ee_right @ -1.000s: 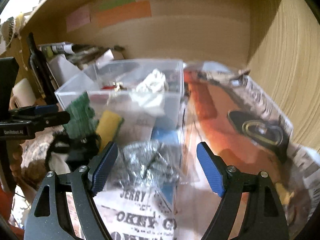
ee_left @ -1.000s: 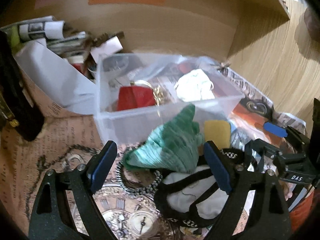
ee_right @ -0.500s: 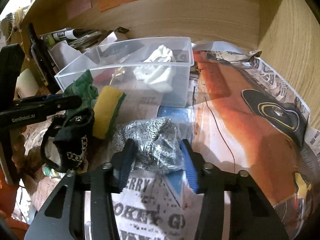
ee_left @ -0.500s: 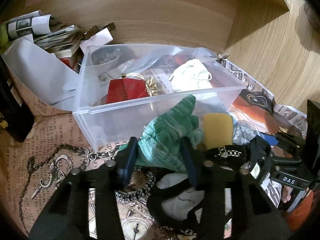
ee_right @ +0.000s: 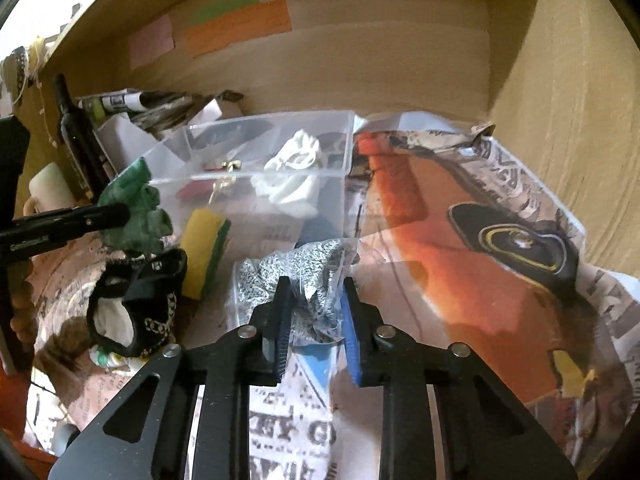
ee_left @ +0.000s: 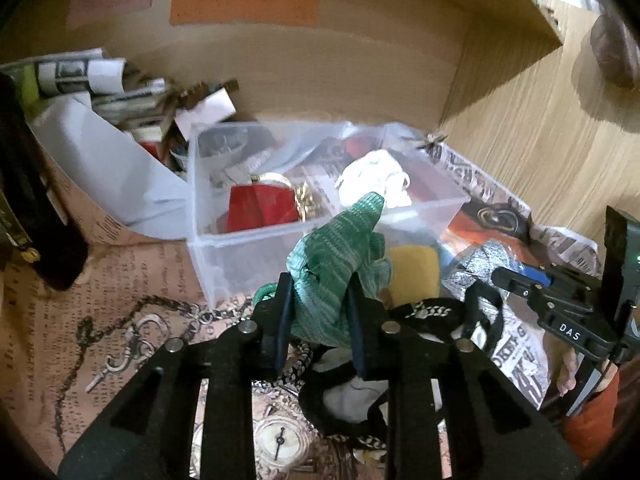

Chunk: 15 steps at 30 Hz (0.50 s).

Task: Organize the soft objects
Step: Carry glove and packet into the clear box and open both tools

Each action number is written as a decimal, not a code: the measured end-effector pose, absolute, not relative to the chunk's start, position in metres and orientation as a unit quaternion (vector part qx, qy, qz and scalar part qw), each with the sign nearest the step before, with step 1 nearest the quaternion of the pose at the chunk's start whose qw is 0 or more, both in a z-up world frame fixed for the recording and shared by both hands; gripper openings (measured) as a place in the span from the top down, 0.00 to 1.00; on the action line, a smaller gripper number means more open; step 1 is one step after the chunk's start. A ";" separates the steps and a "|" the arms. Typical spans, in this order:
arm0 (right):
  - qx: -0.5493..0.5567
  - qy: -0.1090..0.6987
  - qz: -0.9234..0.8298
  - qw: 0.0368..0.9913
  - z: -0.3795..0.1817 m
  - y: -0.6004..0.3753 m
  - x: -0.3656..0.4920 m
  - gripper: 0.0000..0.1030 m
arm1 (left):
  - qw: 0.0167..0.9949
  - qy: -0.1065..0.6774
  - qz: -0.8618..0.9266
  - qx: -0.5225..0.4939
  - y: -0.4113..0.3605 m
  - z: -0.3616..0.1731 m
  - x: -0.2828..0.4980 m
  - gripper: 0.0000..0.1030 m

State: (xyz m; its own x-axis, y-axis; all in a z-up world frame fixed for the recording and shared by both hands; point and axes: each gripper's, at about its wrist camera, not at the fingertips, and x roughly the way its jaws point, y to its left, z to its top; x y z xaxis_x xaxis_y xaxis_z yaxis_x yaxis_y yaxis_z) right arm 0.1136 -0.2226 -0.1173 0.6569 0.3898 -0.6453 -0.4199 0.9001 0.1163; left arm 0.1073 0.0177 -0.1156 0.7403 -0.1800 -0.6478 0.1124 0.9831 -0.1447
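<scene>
White letters "DAS" stand on the black body of the right gripper (ee_left: 570,336), seen from the left wrist view. Large black newsprint letters, partly cut off, read "KEY" on the printed newspaper sheet (ee_right: 298,432) covering the tabletop. Other print is too blurred to read.

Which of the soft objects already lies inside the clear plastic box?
The white crumpled cloth lies inside the clear box. The green knit cloth and the grey speckled cloth are outside it, each clamped in jaws.
</scene>
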 end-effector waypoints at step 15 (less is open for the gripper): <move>-0.009 0.254 0.243 0.936 -0.057 -0.215 0.115 0.80 | 0.955 0.277 -0.074 -0.072 0.035 -0.058 0.093 0.76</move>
